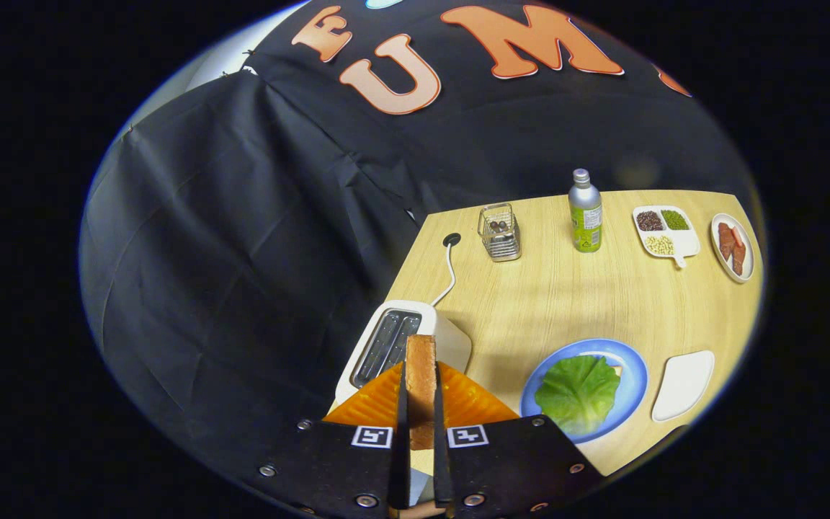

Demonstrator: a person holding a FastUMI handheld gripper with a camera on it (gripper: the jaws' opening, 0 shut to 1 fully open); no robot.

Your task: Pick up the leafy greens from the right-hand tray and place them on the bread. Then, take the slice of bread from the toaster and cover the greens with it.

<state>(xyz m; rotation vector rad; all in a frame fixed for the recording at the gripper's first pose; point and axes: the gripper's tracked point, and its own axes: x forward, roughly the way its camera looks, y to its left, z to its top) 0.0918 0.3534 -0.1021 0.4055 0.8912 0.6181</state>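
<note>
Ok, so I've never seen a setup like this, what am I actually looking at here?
This is a camera riding on a hand-held two-finger gripper, looking forward along its orange fingers. They are pinching a slice of bread edge-on, above a white toaster. On the wooden table, a blue plate holds a lettuce leaf over another slice, beside an empty white tray. Farther off stand a wire basket, a metal bottle, a divided dish of beans and a plate of meat slices.

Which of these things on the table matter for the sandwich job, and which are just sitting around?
In use: hand-held gripper shut on the bread slice; toaster; leafy greens on the blue plate; white tray.

Lying about: bottle, wire basket, divided dish, side plate.
</note>
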